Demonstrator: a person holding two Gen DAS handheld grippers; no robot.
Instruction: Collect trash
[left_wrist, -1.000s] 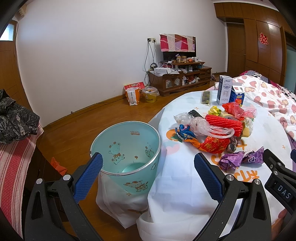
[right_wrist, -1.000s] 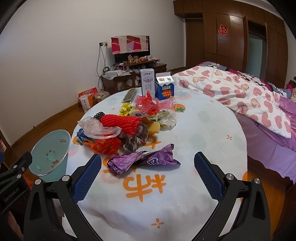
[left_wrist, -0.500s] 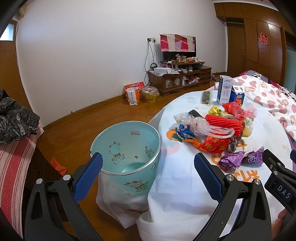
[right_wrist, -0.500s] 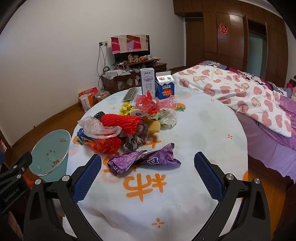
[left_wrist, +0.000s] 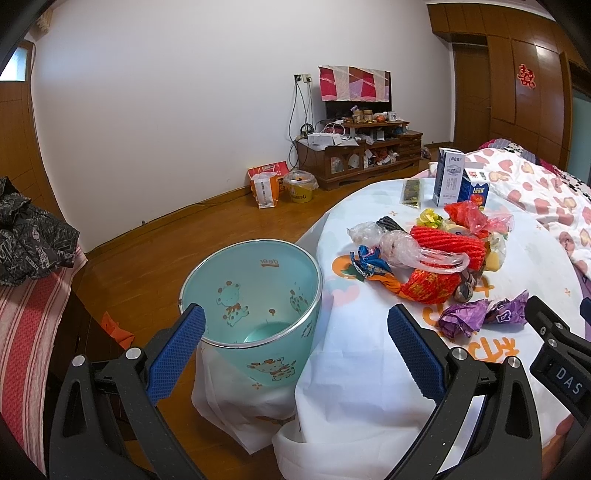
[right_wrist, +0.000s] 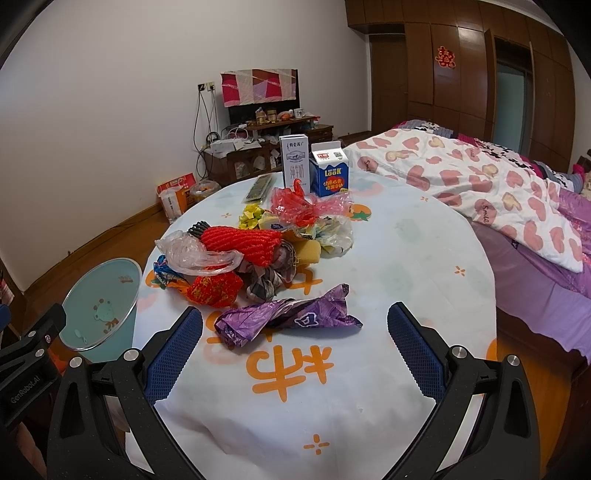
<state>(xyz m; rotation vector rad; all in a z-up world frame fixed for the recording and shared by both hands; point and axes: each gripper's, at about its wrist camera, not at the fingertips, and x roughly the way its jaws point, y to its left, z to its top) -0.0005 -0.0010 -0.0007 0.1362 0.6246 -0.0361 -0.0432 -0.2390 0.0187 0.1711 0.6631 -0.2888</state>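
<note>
The purple wrapper (right_wrist: 288, 320) lies crumpled at centre frame in the right wrist view, nearest of the trash heap (right_wrist: 251, 247) on the table (right_wrist: 406, 280). It looks light, soft and crinkly, probably slippery; its bunched middle seems the best hold. The right gripper (right_wrist: 294, 345) hovers near it, spread wide and empty. The left gripper (left_wrist: 295, 345), also spread, faces the teal bin (left_wrist: 255, 291) at lower centre, seemingly empty. Two milk cartons (right_wrist: 314, 170) stand behind.

"LOOK" on blue carton (right_wrist: 330, 175), right of taller white milk carton (right_wrist: 294, 162). "DAS" on right hand-held gripper (left_wrist: 561, 373); "GenRobot.AI" on left hand-held gripper (right_wrist: 26, 384). "deer", mirrored, inside bin (left_wrist: 266, 261).
</note>
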